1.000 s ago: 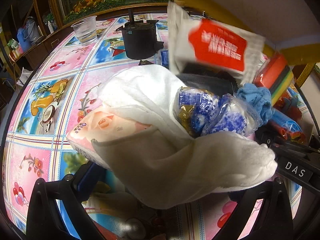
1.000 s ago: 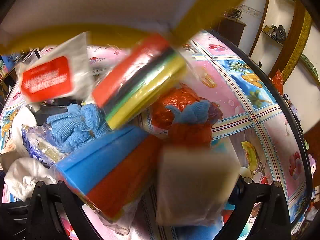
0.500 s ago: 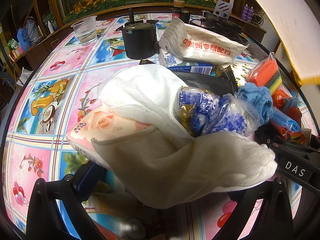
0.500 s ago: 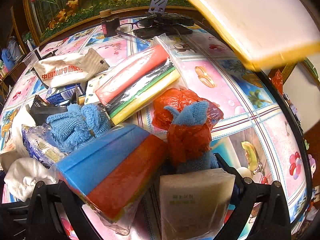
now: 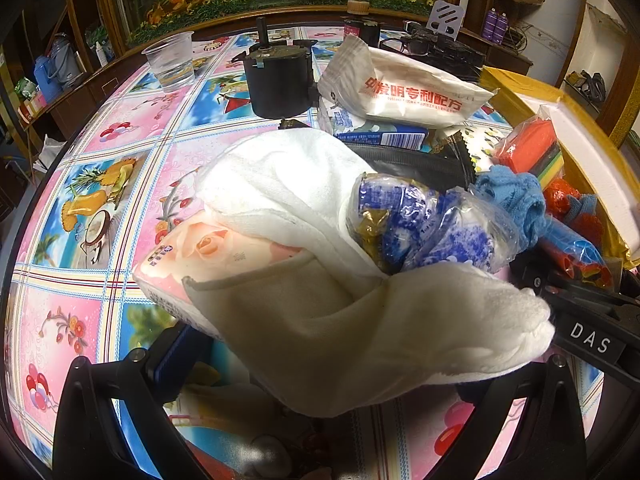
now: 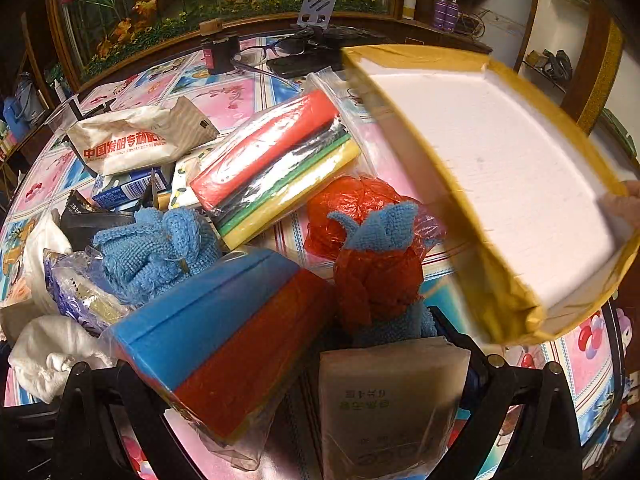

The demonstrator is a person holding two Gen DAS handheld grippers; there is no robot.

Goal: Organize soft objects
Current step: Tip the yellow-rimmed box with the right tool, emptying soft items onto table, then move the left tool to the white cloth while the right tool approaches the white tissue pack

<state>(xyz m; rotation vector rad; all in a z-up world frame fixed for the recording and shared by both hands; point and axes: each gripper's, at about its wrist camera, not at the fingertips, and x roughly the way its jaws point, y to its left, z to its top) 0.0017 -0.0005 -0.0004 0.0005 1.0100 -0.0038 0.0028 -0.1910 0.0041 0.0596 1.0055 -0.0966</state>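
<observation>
A heap of soft things lies on the patterned table (image 5: 120,128). My left gripper (image 5: 320,420) is open, its fingers wide apart under a white towel (image 5: 280,184) that drapes over a pink rose tissue pack (image 5: 208,248) and a blue-and-white plastic pack (image 5: 420,228). My right gripper (image 6: 312,420) is open too; a blue-and-red sponge pack (image 6: 224,336) and a beige packet (image 6: 388,404) lie between its fingers. Beyond are a red-wrapped blue cloth (image 6: 376,272), a blue knitted cloth (image 6: 156,248), a striped coloured pack (image 6: 276,164) and a white packet with red lettering (image 6: 132,140).
A hand (image 6: 628,204) holds a white foam tray with yellow tape (image 6: 500,168) tilted at the right. A black pot (image 5: 278,80) and a plastic cup of water (image 5: 172,62) stand at the back. Glasses (image 6: 280,46) and a small dark bottle (image 6: 218,54) lie further off.
The foam tray swung from overhead down to the right. The white packet and the striped pack dropped out of it onto the heap. Both grippers stayed still.
</observation>
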